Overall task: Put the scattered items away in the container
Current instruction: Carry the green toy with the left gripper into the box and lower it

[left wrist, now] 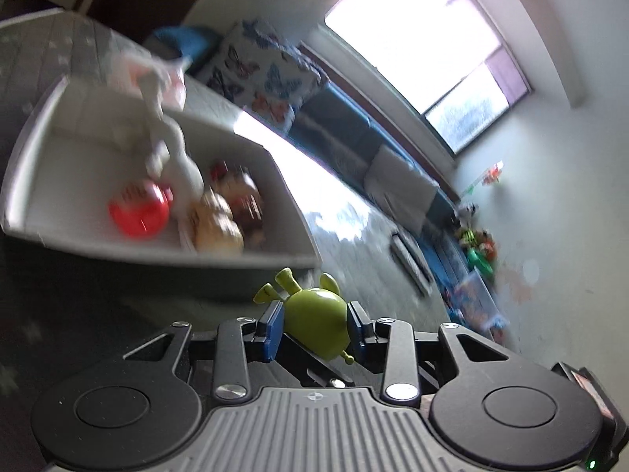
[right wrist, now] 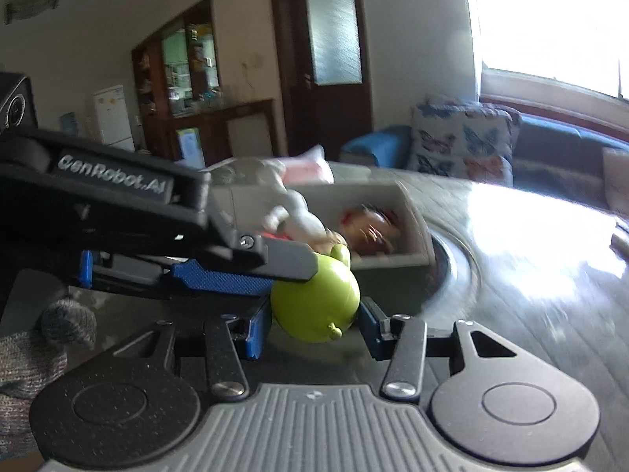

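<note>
the left gripper (left wrist: 315, 324) has its blue-padded jaws pinching a small lime-green plastic ogre figure with stubby ears (left wrist: 314, 316), one pad pressed to each side of its round body. the figure hangs above the dark wood-grain bench (left wrist: 354, 244), just short of the near wall of the open white rectangular plastic container (left wrist: 118, 249).

inside the container lie a shiny red ball (left wrist: 138, 214), a tan and brown round-headed doll (left wrist: 220, 222), a white long-limbed figure (left wrist: 173, 149) leaning up toward the far rim, and something pink and white at the back, too blurred to name.

from the right wrist view, the same green figure (right wrist: 316, 306) sits between the blue pads of the right gripper (right wrist: 314, 324); its jaws are spread, the left pad close to the figure, the right pad apart from it by a clear gap. the left gripper (right wrist: 275, 271) reaches in from the left side, its black body marked "genrobot.ai". a grey knitted glove (right wrist: 35, 354) shows at the left edge. the container (right wrist: 412, 216) sits beyond the figure.
</note>
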A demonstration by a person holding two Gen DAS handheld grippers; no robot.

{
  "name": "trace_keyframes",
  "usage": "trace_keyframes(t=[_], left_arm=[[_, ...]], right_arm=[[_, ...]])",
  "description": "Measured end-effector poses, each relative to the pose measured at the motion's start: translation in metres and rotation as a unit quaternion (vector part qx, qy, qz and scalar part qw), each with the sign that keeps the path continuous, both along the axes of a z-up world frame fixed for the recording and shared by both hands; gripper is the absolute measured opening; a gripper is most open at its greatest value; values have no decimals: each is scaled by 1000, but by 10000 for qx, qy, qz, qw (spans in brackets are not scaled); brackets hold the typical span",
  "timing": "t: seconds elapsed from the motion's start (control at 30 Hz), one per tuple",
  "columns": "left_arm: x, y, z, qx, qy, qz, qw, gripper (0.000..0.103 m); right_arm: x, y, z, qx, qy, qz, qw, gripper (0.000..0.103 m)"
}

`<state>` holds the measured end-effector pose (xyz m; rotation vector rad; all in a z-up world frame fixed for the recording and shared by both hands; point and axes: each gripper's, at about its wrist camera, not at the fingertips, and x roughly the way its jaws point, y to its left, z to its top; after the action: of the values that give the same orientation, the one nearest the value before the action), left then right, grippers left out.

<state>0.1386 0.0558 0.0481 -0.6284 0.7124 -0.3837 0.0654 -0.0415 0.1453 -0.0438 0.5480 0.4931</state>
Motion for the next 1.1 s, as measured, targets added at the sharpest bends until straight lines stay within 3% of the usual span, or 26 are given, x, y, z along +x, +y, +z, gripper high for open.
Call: trace_keyframes(t=[0.3,0.53,0.77,1.1], left_arm=[[41,44,11,58,-216,384,9990,35],[70,60,-9,151,27,487,9987,34],[77,67,-29,177,266,519,9981,34],[69,65,-31,236,331,560,9976,34]], right_arm=[[53,48,10,46,-150,150,9998,48],[91,68,-9,36,196,112,9997,48],[103,72,-26,-115,403,93,9991,48],[100,79,-26,-301,419,186,9985,49]])
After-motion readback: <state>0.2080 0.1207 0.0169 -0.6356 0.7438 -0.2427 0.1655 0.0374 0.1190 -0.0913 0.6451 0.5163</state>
